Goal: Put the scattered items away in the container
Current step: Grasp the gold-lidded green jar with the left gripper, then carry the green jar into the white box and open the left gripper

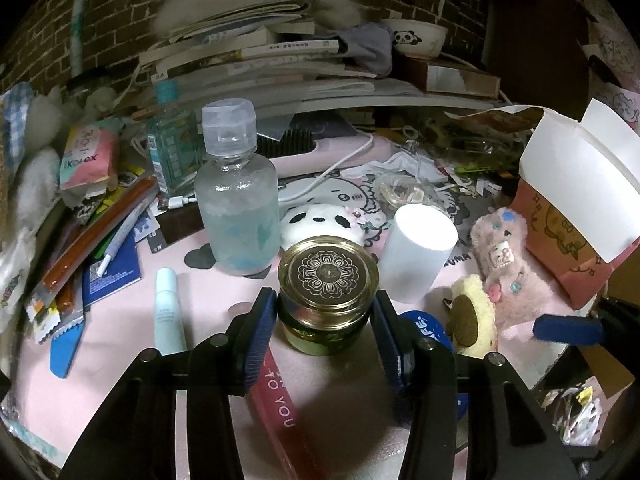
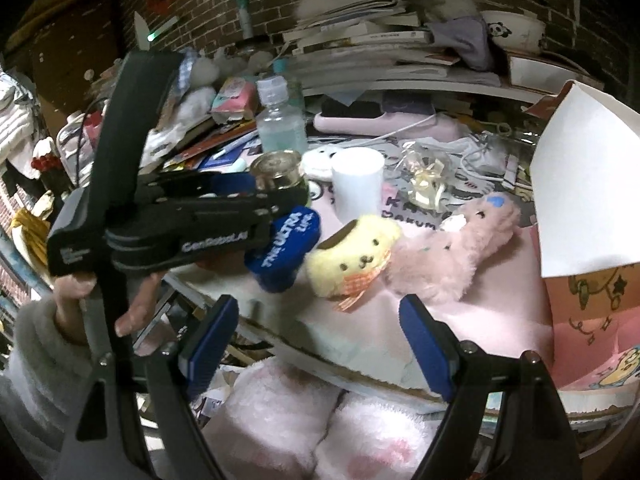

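Gold jar point(image 1: 328, 300) dead centre in the left wrist view, and the left gripper point(image 1: 326, 312) has it: both blue pads sit flush against the jar's sides just under the ornate flower-patterned lid, jaws about half closed around it. The jar's base looks to be on the pink mat point(image 1: 120, 320), standing upright. Right behind it, a frosted bottle point(image 1: 238, 192) with a clear cap; to its right a white cylinder point(image 1: 418, 252) leaning back a little. A pale tube point(image 1: 168, 312) lies flat on the mat left of the gripper.

Over to the right wrist view: the right gripper point(image 2: 320, 344) hangs wide open with nothing between its fingers, hovering over the near edge of the table. Just beyond it lie a yellow dog plush point(image 2: 356, 256) and a pink fluffy plush point(image 2: 460, 252), touching each other. A blue round tin point(image 2: 286, 248) leans beside the yellow plush.

At the right edge stands the pink paper box point(image 2: 592, 308), its white flap up and open. The jar is well apart from it, with the plush toys between.
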